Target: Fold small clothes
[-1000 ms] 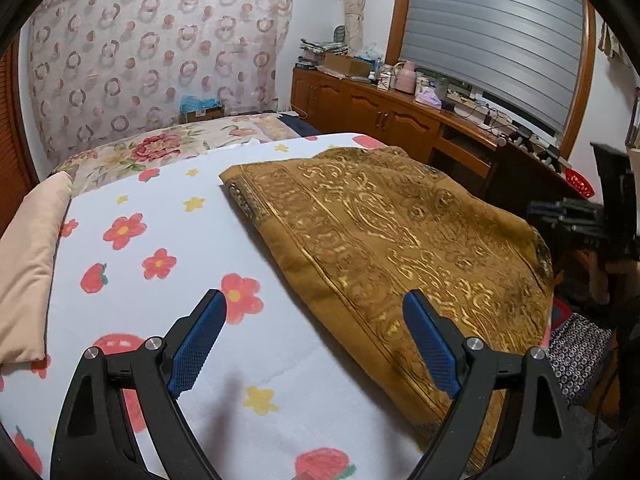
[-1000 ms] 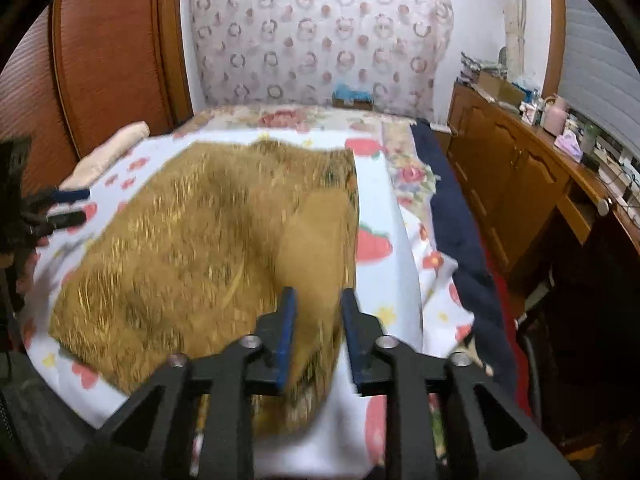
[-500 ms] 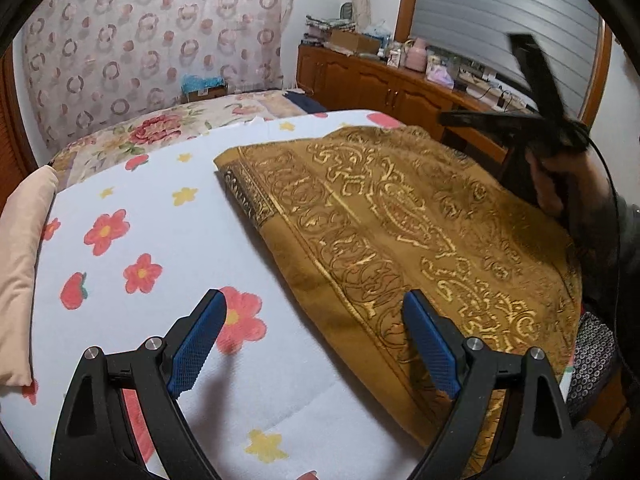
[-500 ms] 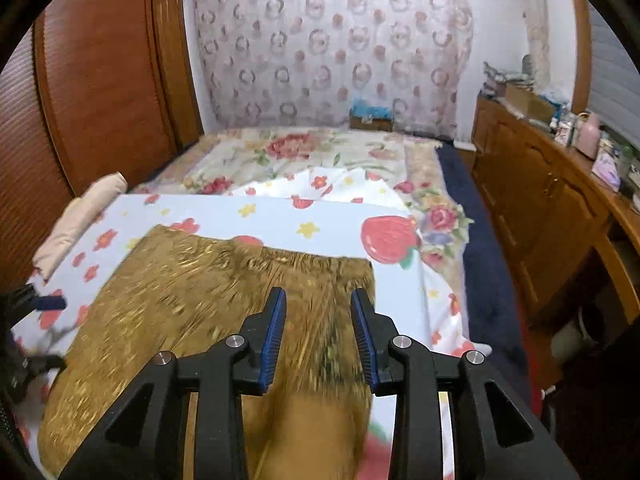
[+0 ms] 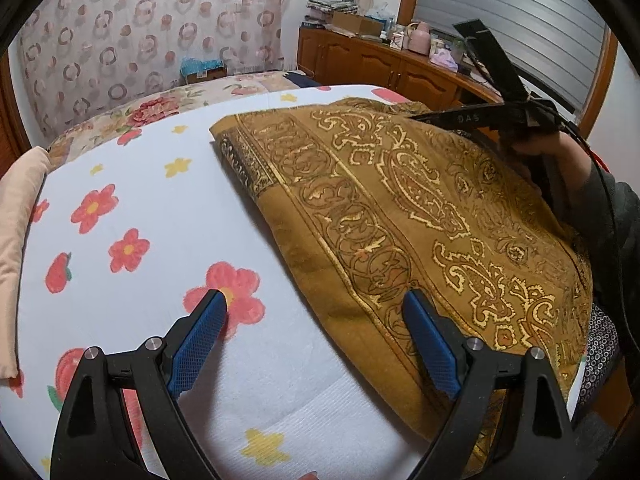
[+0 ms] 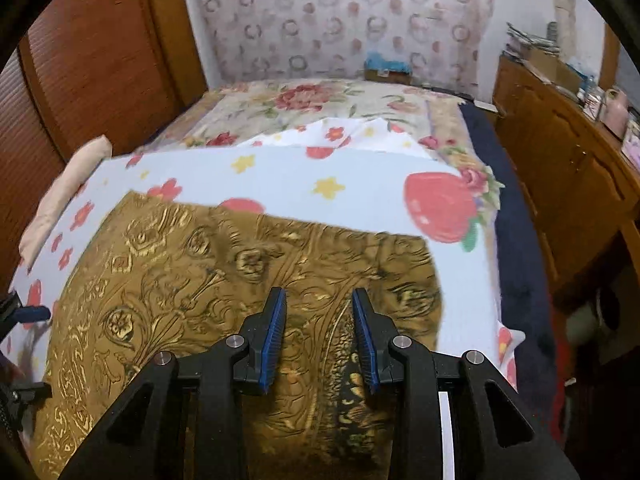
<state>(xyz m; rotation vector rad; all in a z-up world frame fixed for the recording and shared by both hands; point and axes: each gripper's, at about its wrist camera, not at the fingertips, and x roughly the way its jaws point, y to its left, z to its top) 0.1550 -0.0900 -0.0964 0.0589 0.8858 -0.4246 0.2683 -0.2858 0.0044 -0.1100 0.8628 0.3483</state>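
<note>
left wrist: left gripper (image 5: pixel 314 338) spread wide, holding nothing, straddling the near edge of the gold cloth (image 5: pixel 420 216) lying flat on the bed (image 5: pixel 160 216) (flowered sheet) | right wrist: right gripper (image 6: pixel 319 330) partly open, nothing between its pads, above the gold cloth (image 6: pixel 192 280), which lies short of the strawberry print (image 6: pixel 438 210)

gold cloth (image 6: pixel 208 280) motion-blurred, near edge hidden behind right claw (image 6: pixel 318 336)

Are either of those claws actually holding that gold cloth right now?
No. Both are open and empty: the left claw and the right claw are above the gold cloth, gripping nothing.
</note>
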